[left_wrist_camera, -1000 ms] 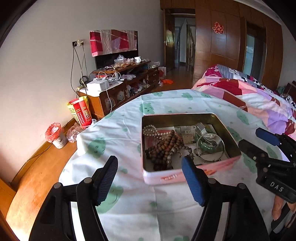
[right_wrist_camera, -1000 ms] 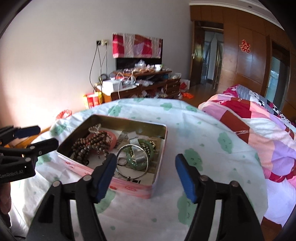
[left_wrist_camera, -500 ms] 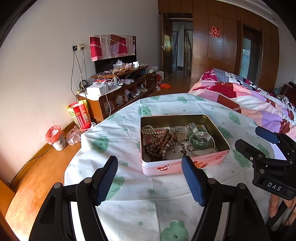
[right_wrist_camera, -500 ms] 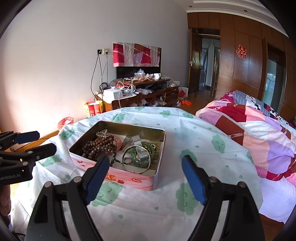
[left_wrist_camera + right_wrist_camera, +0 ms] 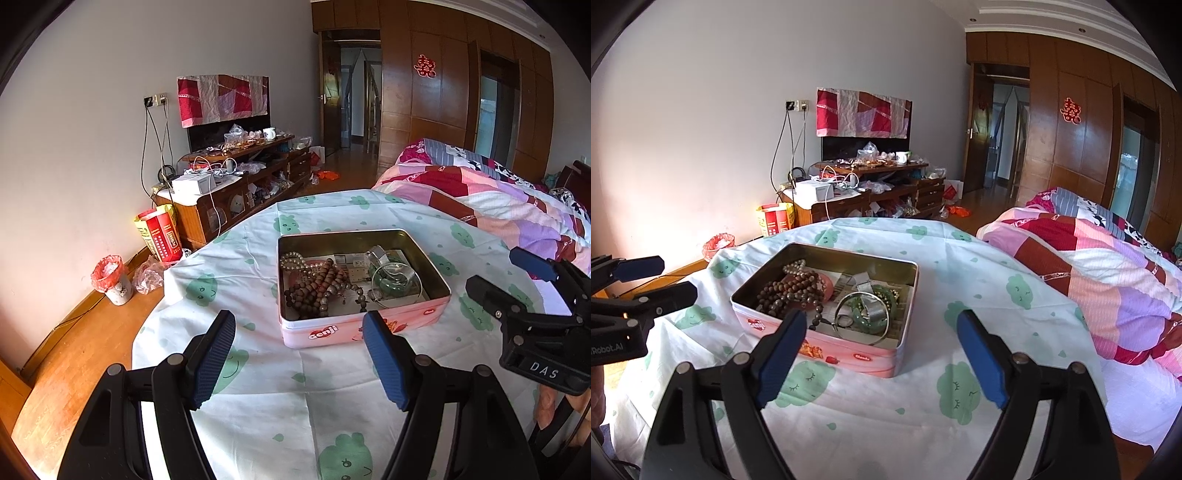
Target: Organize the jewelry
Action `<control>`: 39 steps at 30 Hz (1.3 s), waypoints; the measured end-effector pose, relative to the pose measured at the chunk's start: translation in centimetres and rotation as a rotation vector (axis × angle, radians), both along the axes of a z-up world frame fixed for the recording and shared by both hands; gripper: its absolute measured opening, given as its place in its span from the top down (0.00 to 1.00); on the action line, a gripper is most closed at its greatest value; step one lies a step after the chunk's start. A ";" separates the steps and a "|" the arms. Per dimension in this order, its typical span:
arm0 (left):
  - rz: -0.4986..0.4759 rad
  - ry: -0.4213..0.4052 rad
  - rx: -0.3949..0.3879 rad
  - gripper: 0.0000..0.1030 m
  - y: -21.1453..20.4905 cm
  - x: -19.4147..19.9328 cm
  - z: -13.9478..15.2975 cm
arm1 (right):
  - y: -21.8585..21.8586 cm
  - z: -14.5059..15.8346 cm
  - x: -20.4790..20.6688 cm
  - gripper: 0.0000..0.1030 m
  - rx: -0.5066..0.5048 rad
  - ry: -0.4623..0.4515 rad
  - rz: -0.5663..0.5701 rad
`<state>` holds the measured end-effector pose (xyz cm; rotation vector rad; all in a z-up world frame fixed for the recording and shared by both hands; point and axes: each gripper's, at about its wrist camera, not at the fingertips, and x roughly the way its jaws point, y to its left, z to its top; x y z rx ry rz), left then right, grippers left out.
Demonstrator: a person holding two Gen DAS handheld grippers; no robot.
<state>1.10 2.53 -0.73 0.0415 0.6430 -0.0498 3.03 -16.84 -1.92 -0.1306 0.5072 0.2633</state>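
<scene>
Tin (image 5: 364, 326) ahead of (opening) jaws

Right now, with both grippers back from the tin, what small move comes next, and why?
Probably ease the right gripper, its jaws opening and empty, forward and down to the silver bangle. It lies uppermost at the near right of the pink tin, apart from the tangled brown beads.
</scene>
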 end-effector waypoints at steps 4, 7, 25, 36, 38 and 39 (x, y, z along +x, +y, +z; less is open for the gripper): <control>-0.006 0.002 0.004 0.30 -0.3 -0.1 0.0 | -0.2 0.3 -0.1 0.14 0.002 -0.006 -0.007; -0.006 0.003 0.002 0.30 -0.3 -0.1 0.0 | -0.3 0.3 -0.2 0.14 0.003 -0.007 -0.008; -0.006 0.002 0.010 0.30 -0.5 -0.2 0.1 | -0.5 0.6 -0.2 0.12 -0.002 -0.016 -0.014; -0.005 -0.007 0.000 0.30 -0.3 -0.2 0.5 | -0.8 0.9 -0.2 0.12 -0.005 -0.025 -0.020; -0.010 -0.011 -0.003 0.30 -0.3 -0.2 0.6 | -0.8 0.9 -0.2 0.12 -0.005 -0.025 -0.020; -0.011 -0.010 -0.007 0.30 -0.3 -0.2 0.6 | -0.8 0.9 -0.3 0.12 -0.005 -0.025 -0.020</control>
